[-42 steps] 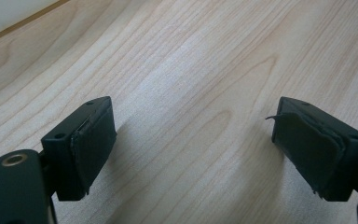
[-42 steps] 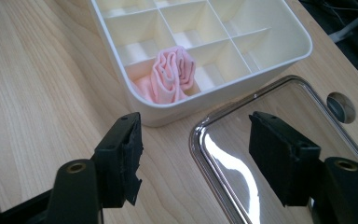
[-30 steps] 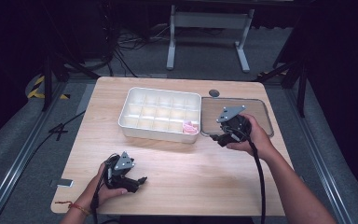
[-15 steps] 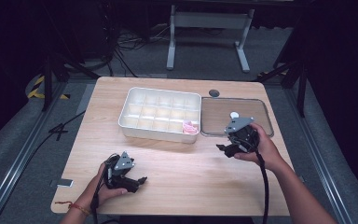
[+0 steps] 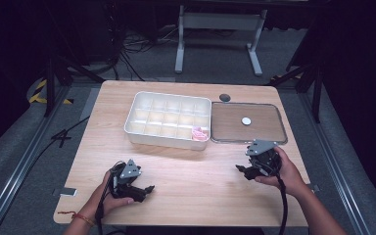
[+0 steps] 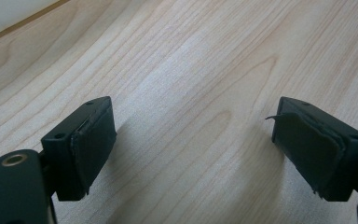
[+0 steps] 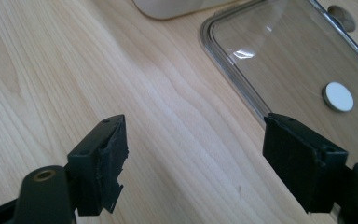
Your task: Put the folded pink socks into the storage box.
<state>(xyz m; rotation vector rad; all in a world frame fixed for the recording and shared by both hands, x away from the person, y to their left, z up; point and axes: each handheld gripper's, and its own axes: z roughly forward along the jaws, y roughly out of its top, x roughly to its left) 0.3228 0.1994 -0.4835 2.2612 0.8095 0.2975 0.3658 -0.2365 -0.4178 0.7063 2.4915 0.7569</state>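
- The clear lid lies flat on the worktop near its far right corner, a rectangle with rounded corners, a grey rim and a small white disc at its middle; the wood shows through it.
- Its left edge lies just beside the white compartment box, whose near right cell holds something pink.
- In the right gripper view the lid's rim runs just past the far pad, with the disc beyond it.
- The right tongs hover over bare wood just in front of the lid's near edge, jaws wide apart with nothing between them; they have just been opening.
- A second ago these tongs were over the lid's left part, close to the box; now they are nearer the worktop's front edge.
- The left tongs sit near the front left corner, jaws apart and empty, in the same spot as before.
- A dark round knob sits by the far edge.
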